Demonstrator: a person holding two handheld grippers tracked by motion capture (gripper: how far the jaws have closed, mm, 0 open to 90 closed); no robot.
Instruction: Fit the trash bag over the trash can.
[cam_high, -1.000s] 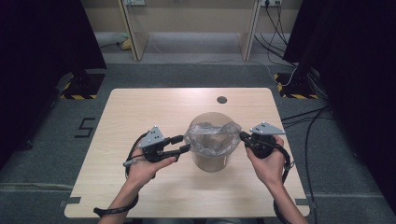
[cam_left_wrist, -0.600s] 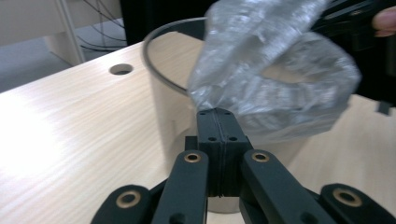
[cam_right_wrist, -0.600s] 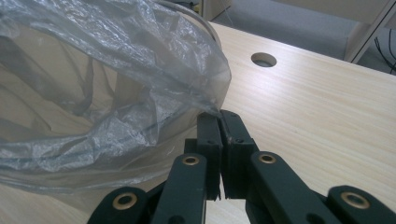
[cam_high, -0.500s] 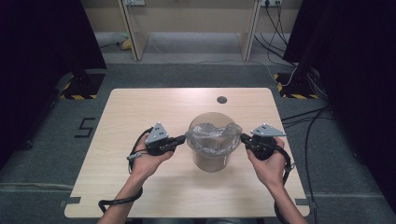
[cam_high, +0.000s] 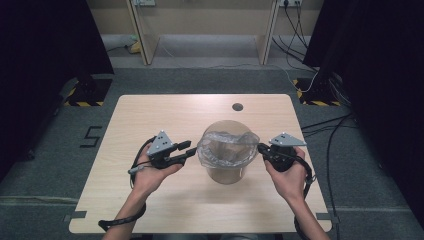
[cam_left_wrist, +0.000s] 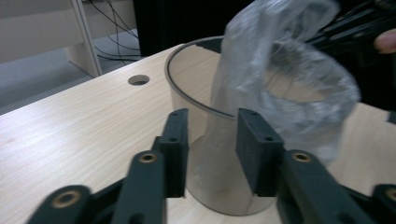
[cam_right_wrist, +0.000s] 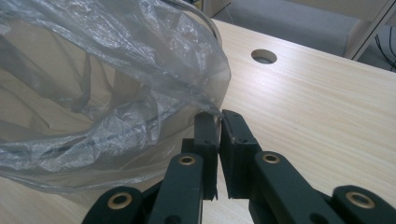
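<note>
Bag (cam_high: 227, 147) rim pinched by right hand-held gripper (cam_high: 260, 148); left hand-held gripper (cam_high: 190, 151) just reopened, empty, beside bin (cam_high: 225, 172)

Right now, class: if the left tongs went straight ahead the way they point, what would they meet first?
Most likely the clear plastic bag draped over the clear cup, or the cup's wall just behind it. The left tongs stand open with nothing between them; depth is hard to judge.

Light wood counter (cam_high: 150, 112) with round cable hole (cam_high: 237, 107) beyond claws. Grey carpet floor (cam_high: 200, 80). Black curtains (cam_high: 45, 60) both sides. Beige furniture legs (cam_high: 142, 30) at far wall. Cables (cam_high: 330, 135) on floor, right side.
</note>
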